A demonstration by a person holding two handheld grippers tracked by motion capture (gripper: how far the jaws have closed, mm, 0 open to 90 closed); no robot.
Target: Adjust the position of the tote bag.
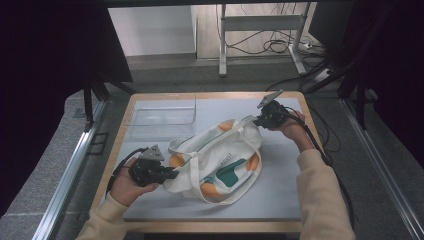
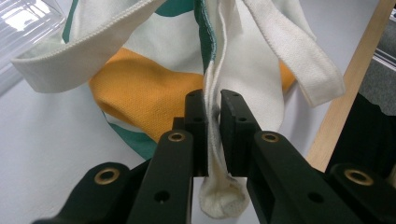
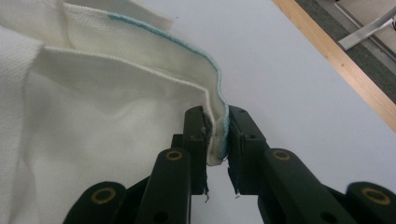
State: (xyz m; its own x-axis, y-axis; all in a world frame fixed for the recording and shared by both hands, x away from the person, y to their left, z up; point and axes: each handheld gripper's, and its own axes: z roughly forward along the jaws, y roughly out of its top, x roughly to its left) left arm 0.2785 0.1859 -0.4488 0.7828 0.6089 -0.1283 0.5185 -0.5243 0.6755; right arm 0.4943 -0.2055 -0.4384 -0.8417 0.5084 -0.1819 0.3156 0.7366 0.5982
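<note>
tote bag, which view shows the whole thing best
The high view: the whole tote bag lies on the table, straps and print visible. The left gripper view shows a pinched seam, orange patch and straps; the right gripper view shows a folded white edge with blue stitching.

Tote bag (image 1: 220, 160): cream canvas printed with orange and teal-green patches; seam edging pale blue. Straps (image 2: 289, 42) plain cream. Desk (image 1: 280, 200): light grey top, pale wood border. Both claws black, with brass-coloured rivets. Tray (image 1: 162, 116) clear, colourless.
</note>
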